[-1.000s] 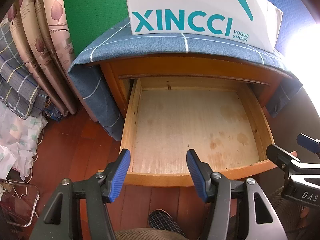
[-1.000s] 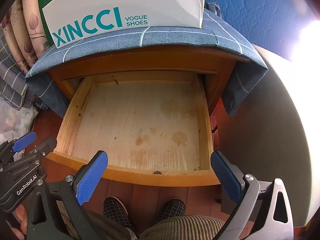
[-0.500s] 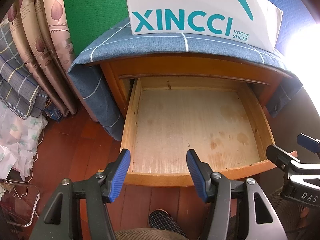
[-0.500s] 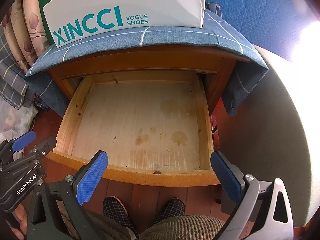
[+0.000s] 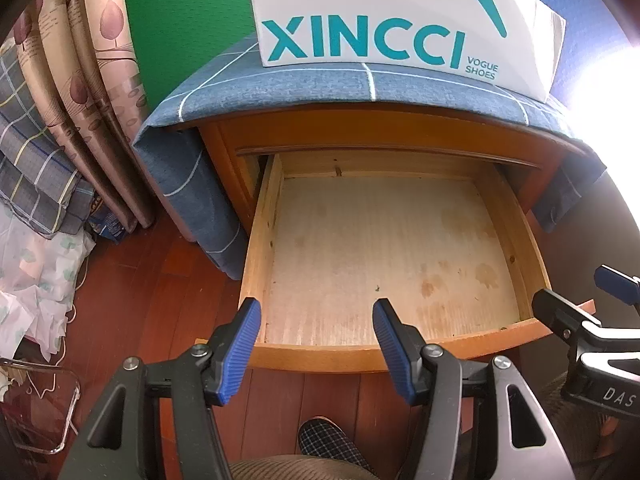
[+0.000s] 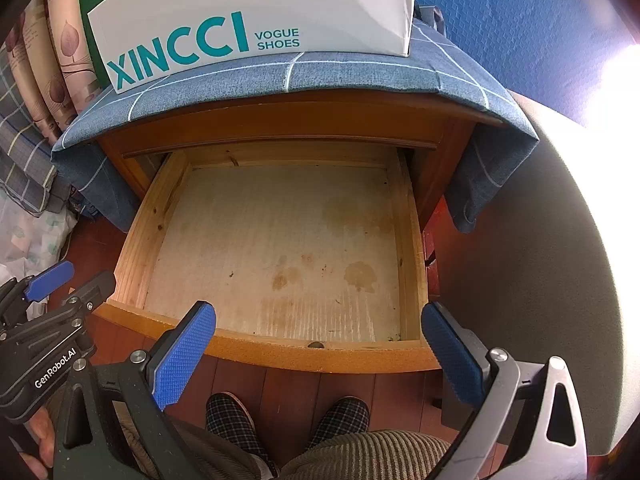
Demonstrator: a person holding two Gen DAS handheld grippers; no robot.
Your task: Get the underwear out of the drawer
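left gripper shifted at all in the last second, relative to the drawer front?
No. In the left wrist view the left gripper stays put: its open blue pads frame the same stretch of the drawer front edge as before.

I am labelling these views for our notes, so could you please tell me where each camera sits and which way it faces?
Left wrist: on the left hand-held gripper, angled down into the open drawer; one checked slipper and a knee show, the other gripper at right.
Right wrist: on the right hand-held gripper, angled down likewise; both slippers show, the other gripper at left.
Shared: the bare drawer, the blue cloth, the XINCCI box.
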